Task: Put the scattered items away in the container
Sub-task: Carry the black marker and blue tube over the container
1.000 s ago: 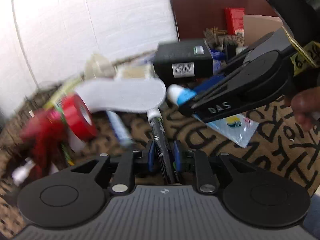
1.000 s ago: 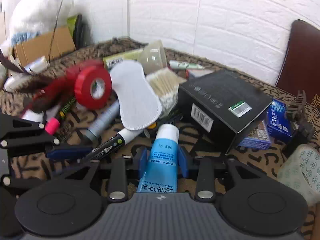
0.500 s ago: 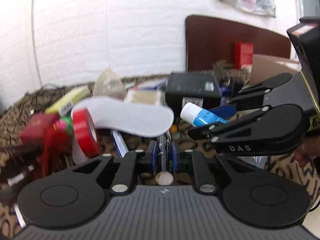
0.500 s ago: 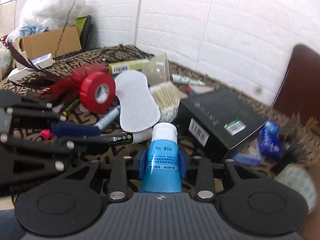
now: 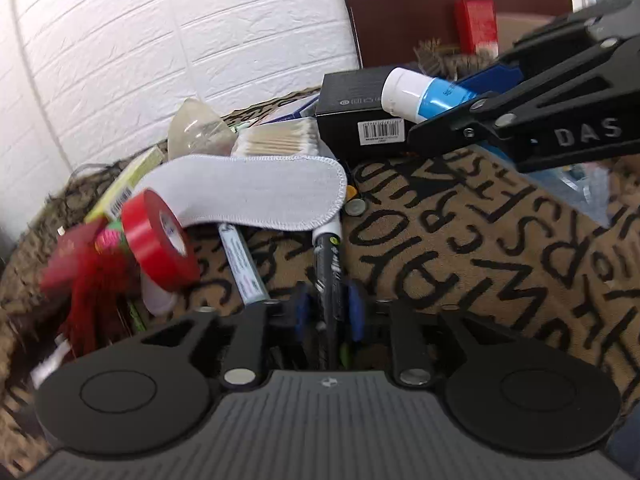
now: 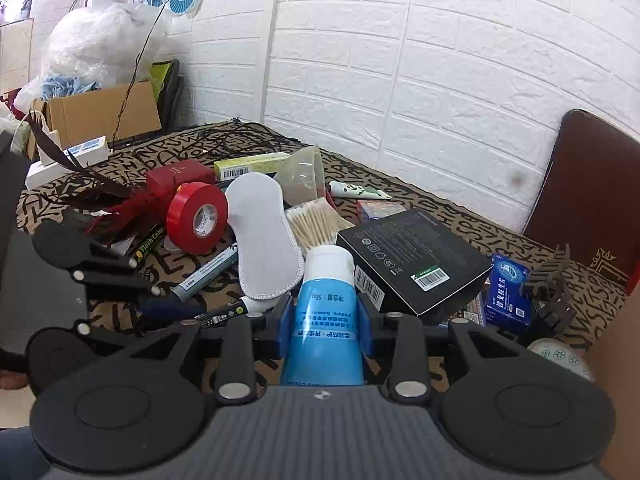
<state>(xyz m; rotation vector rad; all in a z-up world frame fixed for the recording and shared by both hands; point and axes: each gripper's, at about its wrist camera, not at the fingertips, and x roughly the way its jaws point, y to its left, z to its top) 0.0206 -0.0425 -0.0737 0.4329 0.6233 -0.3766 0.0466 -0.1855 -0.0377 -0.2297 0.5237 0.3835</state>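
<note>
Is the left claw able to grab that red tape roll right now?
Probably not yet: the left claw is shut on a black marker, so it has no free grip. The tape roll sits uncovered just to its left, nothing blocking.

Looks like someone's spare room at home: white brick-pattern wall (image 6: 440,60), a letter-print cloth (image 5: 480,248) over the table, cardboard box (image 6: 96,114) and bagged clutter (image 6: 92,44) off its far-left corner.

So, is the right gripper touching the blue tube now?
Touching. The right wrist view shows the right gripper with both blue finger pads pressed flat on the sides of the blue tube, with no gap.
</note>
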